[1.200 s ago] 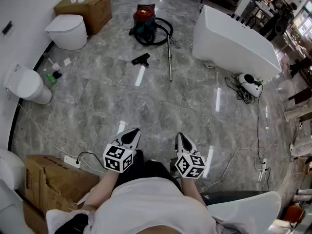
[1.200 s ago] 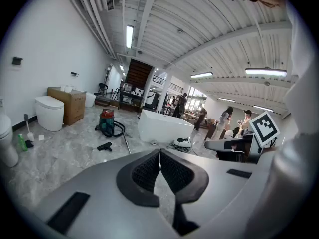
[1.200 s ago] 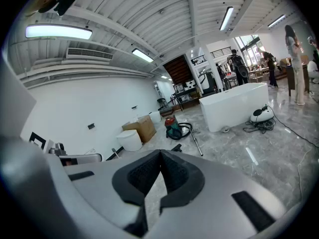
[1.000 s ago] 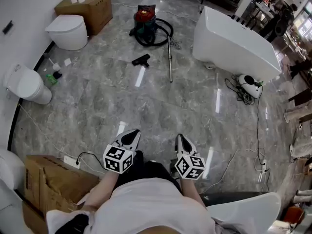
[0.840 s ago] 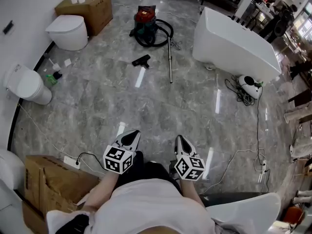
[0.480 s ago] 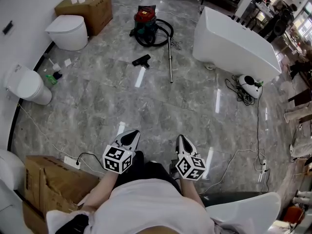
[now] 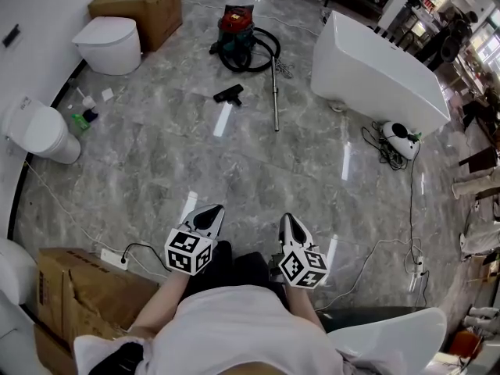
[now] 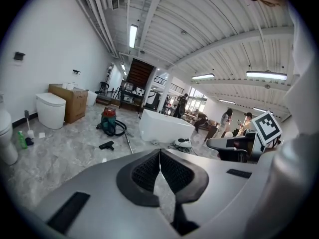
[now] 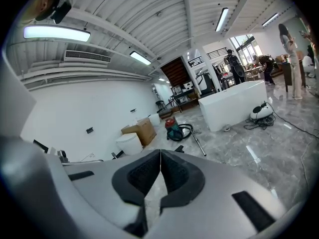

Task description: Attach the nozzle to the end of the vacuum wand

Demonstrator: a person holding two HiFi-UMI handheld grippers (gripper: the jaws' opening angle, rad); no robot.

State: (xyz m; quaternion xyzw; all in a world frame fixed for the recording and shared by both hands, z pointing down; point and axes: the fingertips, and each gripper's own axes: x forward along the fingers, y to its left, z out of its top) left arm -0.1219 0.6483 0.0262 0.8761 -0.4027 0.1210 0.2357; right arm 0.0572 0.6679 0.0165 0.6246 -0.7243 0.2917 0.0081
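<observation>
A black floor nozzle (image 7: pixel 227 94) lies on the grey marble floor far ahead. To its right a silver vacuum wand (image 7: pixel 275 98) lies loose, its hose running back to a red and green vacuum cleaner (image 7: pixel 233 26). The same nozzle (image 8: pixel 106 145), wand (image 8: pixel 128 145) and vacuum cleaner (image 8: pixel 109 121) show small in the left gripper view. In the right gripper view the wand (image 9: pixel 199 145) and vacuum cleaner (image 9: pixel 173 127) appear far off. My left gripper (image 7: pixel 210 211) and right gripper (image 7: pixel 289 220) are both shut and empty, held close to the person's body, well short of the nozzle.
A white bathtub (image 7: pixel 375 69) stands right of the wand. Toilets (image 7: pixel 109 44) and a cardboard box (image 7: pixel 142 3) line the left wall. Another box (image 7: pixel 74 291) and a power strip (image 7: pixel 114 259) sit near left. Cables (image 7: pixel 412 209) and a small cleaning machine (image 7: pixel 400 137) lie at right.
The whole floor scene has slid slightly down and outward in the head view. Both grippers stay shut and keep their place near the body.
</observation>
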